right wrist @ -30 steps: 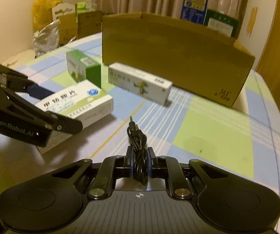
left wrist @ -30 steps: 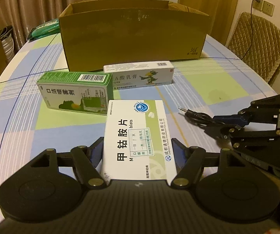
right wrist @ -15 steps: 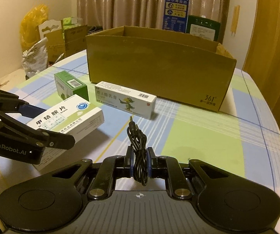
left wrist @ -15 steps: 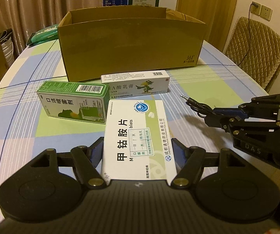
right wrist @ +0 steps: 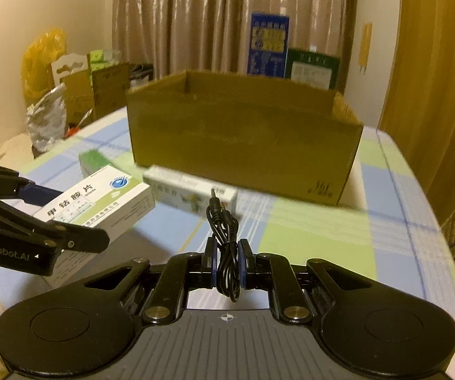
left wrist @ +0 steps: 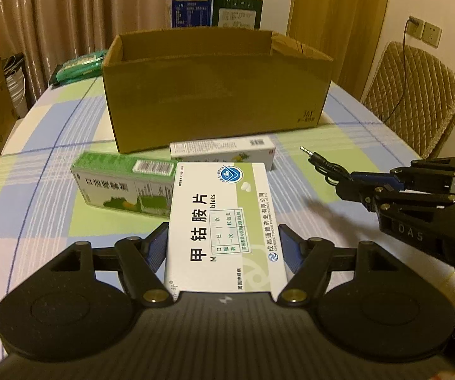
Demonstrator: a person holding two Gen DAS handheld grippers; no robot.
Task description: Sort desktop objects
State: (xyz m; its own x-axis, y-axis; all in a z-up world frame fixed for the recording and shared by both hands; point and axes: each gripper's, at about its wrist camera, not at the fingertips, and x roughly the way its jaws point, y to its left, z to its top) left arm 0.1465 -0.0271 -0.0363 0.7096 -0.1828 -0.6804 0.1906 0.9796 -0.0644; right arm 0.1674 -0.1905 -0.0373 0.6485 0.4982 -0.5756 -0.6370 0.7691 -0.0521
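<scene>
Grip: left gripper (left wrist: 222, 247) clamps the white tablet box (left wrist: 222, 221) by its long sides, lifted clear of the table (left wrist: 37, 190), apparently ready for carrying.
Cable: right gripper (right wrist: 227, 266) pinches the coiled audio cable (right wrist: 224, 237) at its bundle, plug pointing forward.
Destination: open cardboard box (left wrist: 218, 95) directly ahead, likely the sorting bin.
Waiting: green box (left wrist: 123, 180) and ointment carton (left wrist: 227, 147) lie just before it.

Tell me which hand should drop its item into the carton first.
Probably the left gripper: its pill box points at the middle of the carton. The right gripper, holding the cable, sits off to the side.
</scene>
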